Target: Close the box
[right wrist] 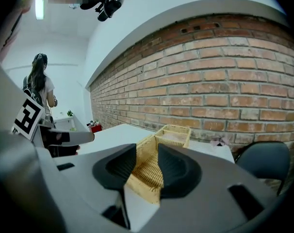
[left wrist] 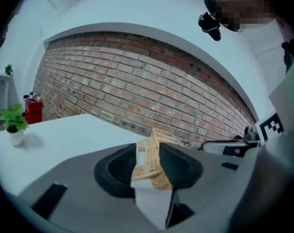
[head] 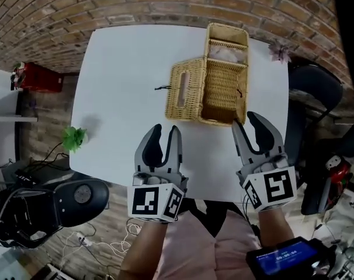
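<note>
While both tools hang short of it, the wicker box [head: 207, 91] sits open, far right on the white surface [head: 121, 92]. Left hand-held gripper [head: 165, 130]: jaws apart, empty. Right hand-held gripper [head: 245, 121]: the same, just beside the near corner. Woven cane is probably light, stiff and grippy. Best to push the slotted panel [head: 184, 92], likely the lid, at its free edge and steady the body against skidding.

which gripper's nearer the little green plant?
Left. The left gripper sits just right of the plant; the right gripper is farther right, by the wicker box.
</note>
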A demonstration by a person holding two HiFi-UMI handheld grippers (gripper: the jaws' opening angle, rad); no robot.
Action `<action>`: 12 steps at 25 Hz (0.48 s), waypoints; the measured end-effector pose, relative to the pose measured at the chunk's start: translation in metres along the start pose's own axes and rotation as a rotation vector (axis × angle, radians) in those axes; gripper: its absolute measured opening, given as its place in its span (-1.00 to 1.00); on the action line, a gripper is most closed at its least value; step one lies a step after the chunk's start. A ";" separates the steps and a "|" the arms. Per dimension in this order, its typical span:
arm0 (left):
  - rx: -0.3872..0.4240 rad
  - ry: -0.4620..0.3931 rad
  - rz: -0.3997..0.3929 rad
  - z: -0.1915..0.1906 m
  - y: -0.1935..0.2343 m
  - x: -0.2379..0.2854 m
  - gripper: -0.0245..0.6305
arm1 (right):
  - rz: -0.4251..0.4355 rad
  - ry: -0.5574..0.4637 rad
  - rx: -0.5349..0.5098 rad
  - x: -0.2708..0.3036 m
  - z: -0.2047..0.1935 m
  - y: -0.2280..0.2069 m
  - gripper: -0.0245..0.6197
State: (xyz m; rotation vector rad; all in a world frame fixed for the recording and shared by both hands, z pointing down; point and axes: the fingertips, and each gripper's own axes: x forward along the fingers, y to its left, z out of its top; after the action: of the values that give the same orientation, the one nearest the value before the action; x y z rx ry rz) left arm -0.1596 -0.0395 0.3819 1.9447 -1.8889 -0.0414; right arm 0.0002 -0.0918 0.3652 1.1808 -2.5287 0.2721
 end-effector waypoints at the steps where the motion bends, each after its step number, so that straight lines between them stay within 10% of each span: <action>1: -0.002 0.022 -0.004 -0.011 0.001 0.001 -0.46 | -0.003 0.016 0.003 0.003 -0.009 0.001 -0.48; 6: -0.156 0.113 -0.040 -0.055 0.007 0.008 -0.44 | -0.035 0.054 0.001 0.014 -0.032 0.001 -0.51; 12: -0.963 0.088 -0.172 -0.067 0.005 0.020 -0.40 | -0.051 0.034 -0.011 0.019 -0.026 0.000 -0.51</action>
State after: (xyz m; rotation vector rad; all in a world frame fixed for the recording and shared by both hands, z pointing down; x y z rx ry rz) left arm -0.1422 -0.0398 0.4503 1.3696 -1.2509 -0.7516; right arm -0.0057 -0.0971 0.3966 1.2234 -2.4638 0.2632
